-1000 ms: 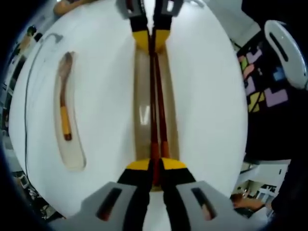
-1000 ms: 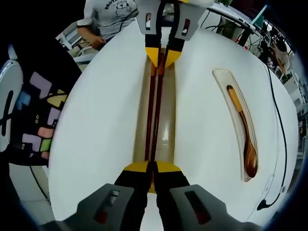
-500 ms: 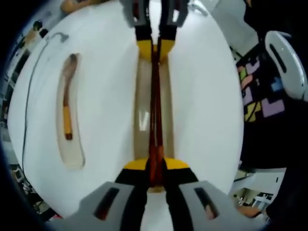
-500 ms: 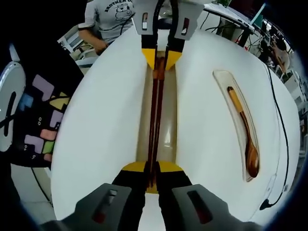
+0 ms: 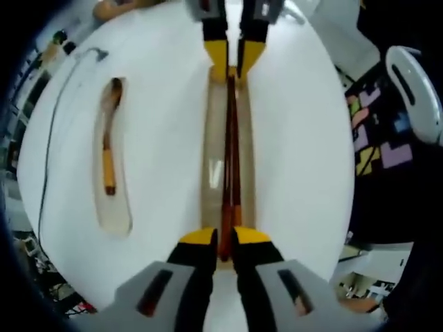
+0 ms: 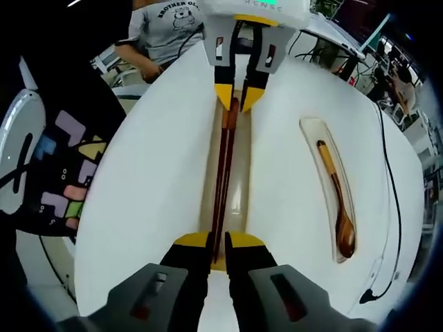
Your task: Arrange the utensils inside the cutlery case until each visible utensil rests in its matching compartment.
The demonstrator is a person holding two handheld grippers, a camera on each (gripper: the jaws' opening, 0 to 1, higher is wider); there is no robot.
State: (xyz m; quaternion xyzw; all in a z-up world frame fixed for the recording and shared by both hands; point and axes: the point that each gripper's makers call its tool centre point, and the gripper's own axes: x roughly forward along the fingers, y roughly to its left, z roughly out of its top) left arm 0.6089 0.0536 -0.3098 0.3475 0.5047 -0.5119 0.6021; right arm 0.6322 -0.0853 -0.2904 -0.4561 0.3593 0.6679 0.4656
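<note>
Two chopsticks [image 5: 229, 155] lying lengthwise in the middle slot of the white case [image 5: 159, 138]. Left gripper [image 5: 224, 238] and right gripper [image 6: 216, 243] at opposite ends, jaws slightly parted, astride the tips; grasp cannot be told. Spoon [image 6: 338, 200] resting in its side slot.

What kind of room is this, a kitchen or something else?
Probably a lab or workshop rather than a kitchen: the white cutlery case sits among desks with a monitor, a cable trails beside it, and a person stands close behind.
</note>
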